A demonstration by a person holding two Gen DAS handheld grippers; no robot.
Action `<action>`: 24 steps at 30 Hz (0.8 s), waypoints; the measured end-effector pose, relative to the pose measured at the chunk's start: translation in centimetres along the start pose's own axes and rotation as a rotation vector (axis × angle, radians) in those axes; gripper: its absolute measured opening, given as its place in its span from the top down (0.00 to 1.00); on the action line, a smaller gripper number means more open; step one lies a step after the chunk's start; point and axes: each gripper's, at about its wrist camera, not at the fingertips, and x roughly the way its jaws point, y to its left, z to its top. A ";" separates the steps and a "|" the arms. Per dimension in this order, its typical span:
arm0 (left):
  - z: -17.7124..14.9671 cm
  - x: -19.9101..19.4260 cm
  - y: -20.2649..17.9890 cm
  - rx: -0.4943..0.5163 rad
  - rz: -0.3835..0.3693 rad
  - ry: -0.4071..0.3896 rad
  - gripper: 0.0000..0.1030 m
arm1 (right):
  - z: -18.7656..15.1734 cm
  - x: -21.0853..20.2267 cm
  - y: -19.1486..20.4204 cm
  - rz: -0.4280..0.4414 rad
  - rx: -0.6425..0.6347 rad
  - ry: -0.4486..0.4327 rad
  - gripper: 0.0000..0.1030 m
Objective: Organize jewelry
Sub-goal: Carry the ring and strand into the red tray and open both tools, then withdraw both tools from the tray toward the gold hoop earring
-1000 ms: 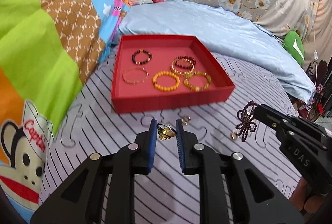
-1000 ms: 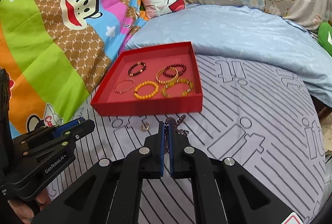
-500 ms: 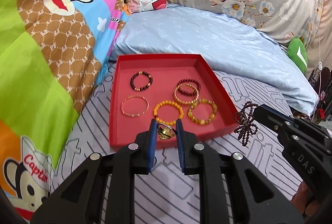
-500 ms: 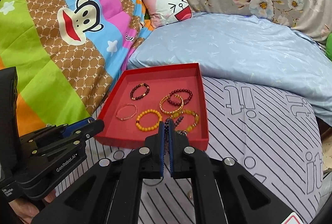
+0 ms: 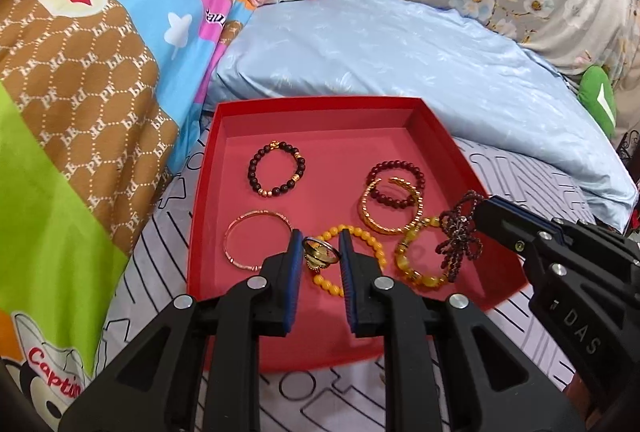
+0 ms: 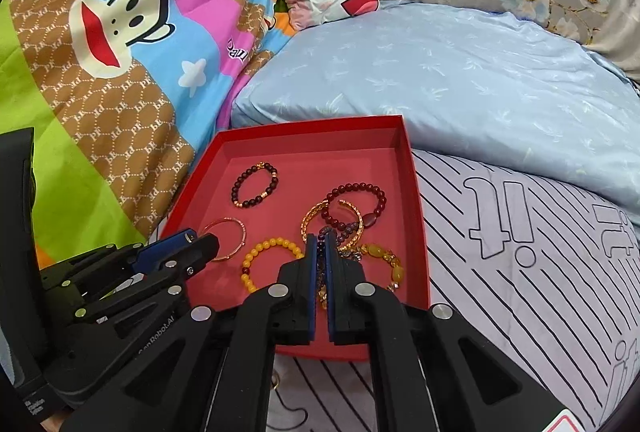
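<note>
A: Where's the ring [image 5: 320, 255] now?

B: Clamped between the pads of the left gripper [image 5: 319, 252], hanging over the near part of the red tray [image 5: 436, 127], right above the yellow bead bracelet [image 5: 372, 244]. 1 second ago it was held over the striped bedsheet [image 6: 540, 272], short of the tray's near wall.

A: And the dark bead string [image 5: 460, 232]?

B: Pinched in the right gripper [image 6: 321, 244], whose pads are all but together on it. It has come forward too: from beside the tray to over its right half, dangling above the amber bracelet [image 5: 420, 260].

A: So both pieces crossed the rim together.

B: Yes. 5 bracelets already lie inside; these 2 look like the carry stage ending, with release probably next.

A: Anything left outside?

B: In the right wrist view a small gold piece [image 6: 275, 384] shows on the sheet below the tray, partly hidden by the gripper; I can't tell what it is.
</note>
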 end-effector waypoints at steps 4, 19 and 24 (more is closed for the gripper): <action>0.3 1.3 0.4 -0.012 0.005 0.014 0.83 | 0.4 1.5 -0.1 -0.002 0.000 0.017 0.96; 0.5 4.0 1.3 -0.026 0.026 0.048 0.82 | 0.5 3.9 0.0 -0.022 -0.015 0.047 0.91; 0.7 3.0 1.5 -0.038 0.056 0.008 0.48 | 0.9 2.7 0.3 -0.038 -0.027 0.017 0.72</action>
